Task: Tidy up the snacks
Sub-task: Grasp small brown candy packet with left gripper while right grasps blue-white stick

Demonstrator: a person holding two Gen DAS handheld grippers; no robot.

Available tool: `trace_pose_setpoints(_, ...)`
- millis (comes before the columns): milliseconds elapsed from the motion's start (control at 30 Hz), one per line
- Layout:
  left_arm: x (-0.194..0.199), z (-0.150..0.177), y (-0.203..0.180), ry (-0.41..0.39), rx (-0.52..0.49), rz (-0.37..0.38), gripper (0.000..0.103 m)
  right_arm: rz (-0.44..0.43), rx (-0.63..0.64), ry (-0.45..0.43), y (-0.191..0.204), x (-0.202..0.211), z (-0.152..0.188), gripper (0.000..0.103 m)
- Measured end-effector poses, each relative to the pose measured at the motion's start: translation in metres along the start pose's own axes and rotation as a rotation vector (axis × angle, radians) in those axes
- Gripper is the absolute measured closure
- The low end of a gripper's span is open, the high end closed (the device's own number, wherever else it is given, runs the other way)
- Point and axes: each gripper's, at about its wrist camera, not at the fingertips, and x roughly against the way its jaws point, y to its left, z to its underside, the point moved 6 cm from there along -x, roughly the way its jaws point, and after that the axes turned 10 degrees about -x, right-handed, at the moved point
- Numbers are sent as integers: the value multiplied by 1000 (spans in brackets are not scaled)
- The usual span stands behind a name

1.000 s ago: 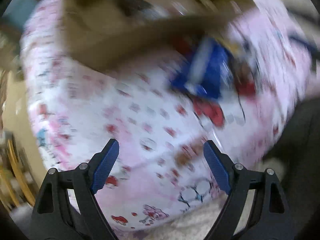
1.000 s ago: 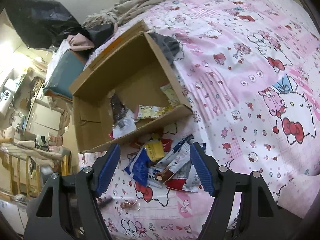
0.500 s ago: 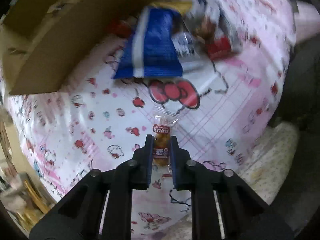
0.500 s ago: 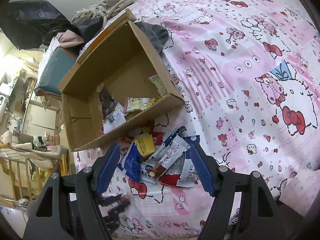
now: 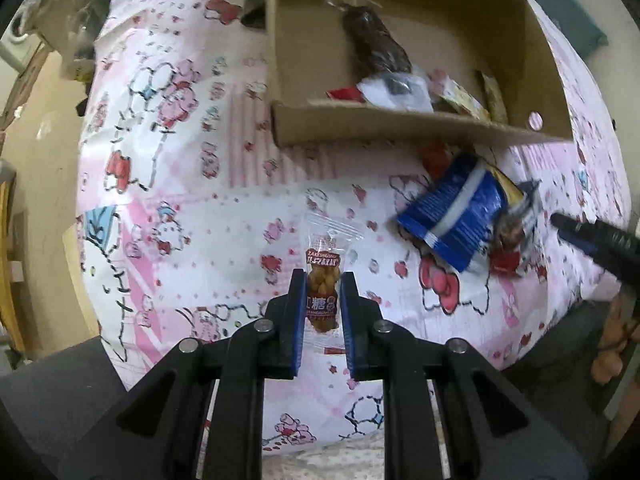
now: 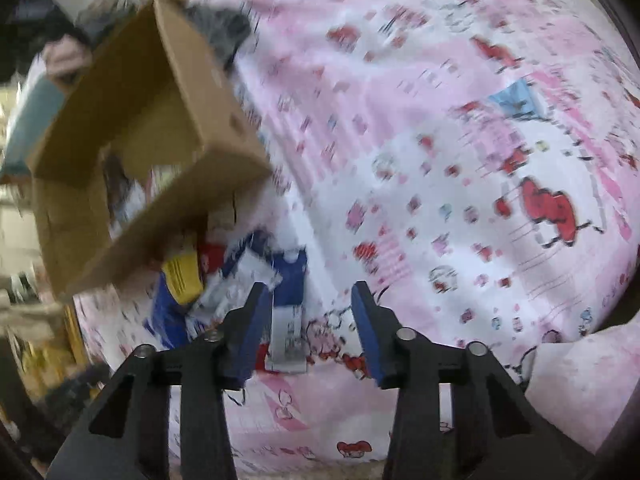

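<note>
My left gripper [image 5: 322, 280] is shut on a small clear nut packet with a red label [image 5: 322, 280] and holds it above the pink bedsheet. An open cardboard box [image 5: 420, 128] lies ahead with several snacks in it, among them a dark brown packet [image 5: 376, 44]. A pile of loose snacks lies by the box, with a blue packet [image 5: 456, 216] on top. In the blurred right wrist view, my right gripper [image 6: 308, 300] is open low over the same pile, a blue and white packet [image 6: 288, 312] between its fingers. The box [image 6: 152, 184] is to its upper left.
The pink cartoon-print sheet [image 5: 180, 208] covers the bed. The bed's left edge drops to a beige floor [image 5: 40, 160]. My right gripper's fingertip [image 5: 576, 228] shows at the right of the left wrist view. A grey cloth [image 6: 224, 32] lies behind the box.
My left gripper closed on the nut packet and lifted it, turning toward the box. My right gripper dropped down to the snack pile and narrowed its opening.
</note>
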Motion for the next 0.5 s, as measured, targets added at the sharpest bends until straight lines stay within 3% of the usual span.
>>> trace_pose_setpoints(300, 8, -3, -6, -36, -36, 20, 90, 141, 183, 47, 23, -32, 14, 60)
trace_pose_setpoints(367, 8, -4, -8, -39, -46, 17, 90, 174, 197, 33, 23, -32, 14, 82)
trace_pose_setpoints(500, 5, -4, -10, -34, -45, 22, 90, 143, 194, 25, 20, -24, 17, 86)
